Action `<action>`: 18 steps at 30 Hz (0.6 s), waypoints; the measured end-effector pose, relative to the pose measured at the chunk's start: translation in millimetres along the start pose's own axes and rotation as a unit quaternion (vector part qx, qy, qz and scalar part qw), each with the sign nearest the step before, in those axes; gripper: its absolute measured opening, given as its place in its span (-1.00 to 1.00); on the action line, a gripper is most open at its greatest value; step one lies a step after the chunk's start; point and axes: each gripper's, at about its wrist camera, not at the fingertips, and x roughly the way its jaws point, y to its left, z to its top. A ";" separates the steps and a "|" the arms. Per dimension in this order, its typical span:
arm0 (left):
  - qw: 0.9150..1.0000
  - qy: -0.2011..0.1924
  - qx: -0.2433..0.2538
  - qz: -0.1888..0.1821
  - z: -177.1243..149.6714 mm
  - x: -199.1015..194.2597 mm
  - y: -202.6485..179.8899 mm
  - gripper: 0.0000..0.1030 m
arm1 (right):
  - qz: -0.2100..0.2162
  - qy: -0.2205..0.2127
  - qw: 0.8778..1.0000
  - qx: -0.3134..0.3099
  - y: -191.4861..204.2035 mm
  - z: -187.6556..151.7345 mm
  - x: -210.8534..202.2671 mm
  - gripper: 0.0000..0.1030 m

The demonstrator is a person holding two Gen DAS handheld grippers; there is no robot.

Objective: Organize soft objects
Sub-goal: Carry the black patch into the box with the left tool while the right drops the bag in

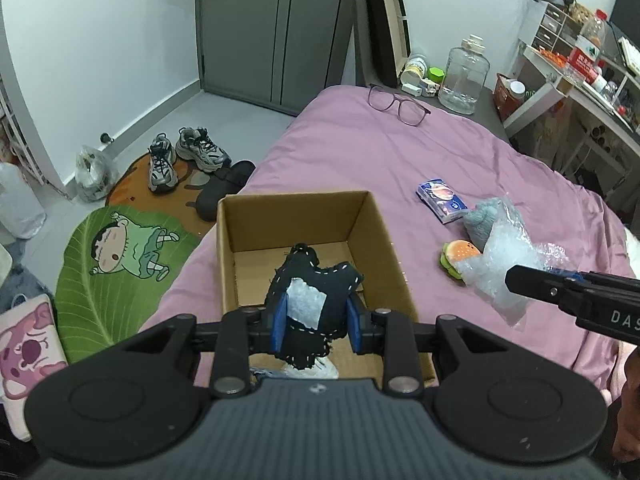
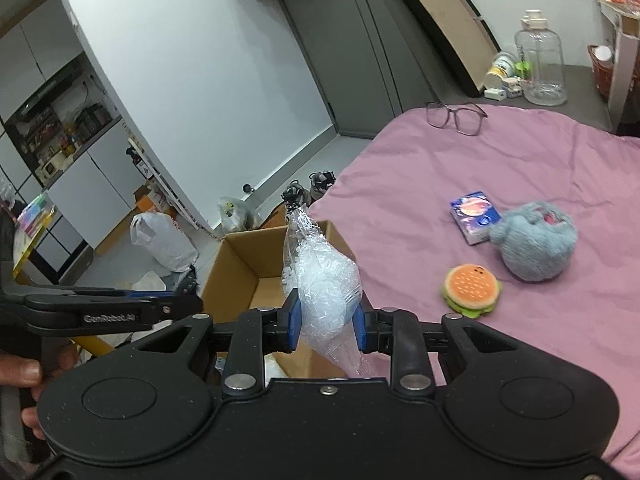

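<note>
So your left gripper [image 1: 316, 322] has its blue pads clamped on a black stitched fabric toy [image 1: 314, 304] with a pale patch on it, and you're holding it right over the open cardboard box [image 1: 370, 232], which sits at the left edge of the pink bed cover [image 1: 360, 152]. Your right gripper [image 2: 326, 322] is squeezed tight on a clear bag of white bubbly filler [image 2: 320, 280], held up in the air just beside the box's right wall, with the top of the bag twisted to a point. Out on the bed cover, well apart from the box, there's a little burger plush [image 2: 472, 290] lying flat, a fuzzy grey plush [image 2: 534, 246] just behind it, and a small blue tissue pack [image 2: 476, 216] touching the grey one's left side. Further back near the far edge of the bed cover a pair of glasses [image 2: 454, 118] lies folded open. Down on the floor past the left edge you've got grey sneakers [image 1: 184, 156] on a mat.
</note>
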 end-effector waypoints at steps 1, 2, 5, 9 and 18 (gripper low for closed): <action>1.000 0.000 -0.004 -0.005 -1.3 1.7 4.1 -0.42 | -0.002 0.001 1.000 -0.004 3.4 0.5 1.2 -0.50; 1.000 0.001 -0.006 -0.009 -2.7 3.6 7.5 -0.42 | -0.003 0.002 1.000 -0.008 7.3 1.3 2.9 -0.50; 1.000 0.004 -0.011 -0.018 -7.2 12.5 16.2 -0.42 | -0.006 0.004 1.000 -0.018 18.2 2.5 9.2 -0.50; 1.000 0.007 -0.021 -0.021 -11.6 22.5 29.2 -0.39 | -0.011 0.010 1.000 -0.023 28.0 1.8 18.3 -0.50; 0.998 -0.005 -0.061 -0.030 -14.8 22.7 58.5 -0.07 | -0.020 0.026 0.999 -0.038 48.5 -4.7 35.8 -0.50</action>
